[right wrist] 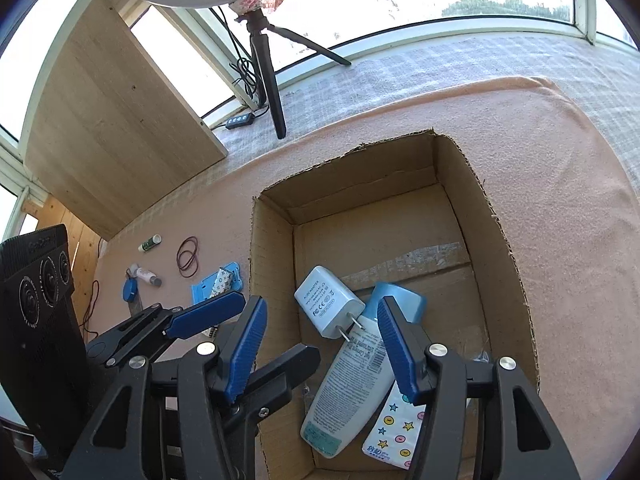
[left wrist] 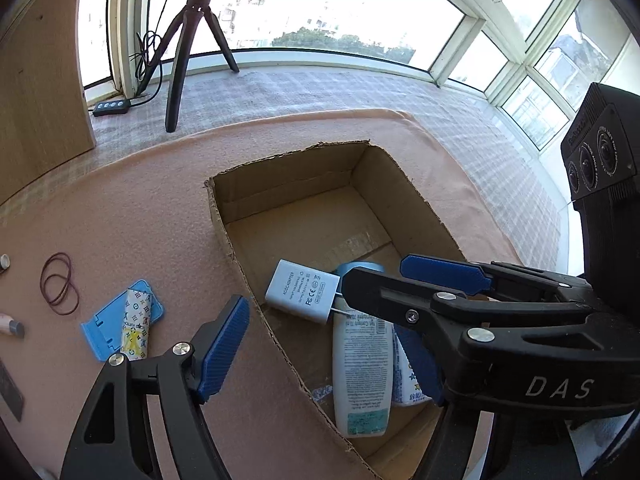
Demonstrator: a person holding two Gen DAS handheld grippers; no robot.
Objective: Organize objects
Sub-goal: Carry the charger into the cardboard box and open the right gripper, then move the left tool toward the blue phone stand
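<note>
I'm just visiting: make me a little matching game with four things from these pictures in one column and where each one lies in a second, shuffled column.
Things:
1. power adapter
2. rubber bands
3. tripod
4. lotion tube

Places:
A. standing by the window
B. in the cardboard box, prongs on the tube
C. on the pink cloth, outside the box
D. flat on the box floor

Pairs: 1-B, 2-C, 3-A, 4-D
</note>
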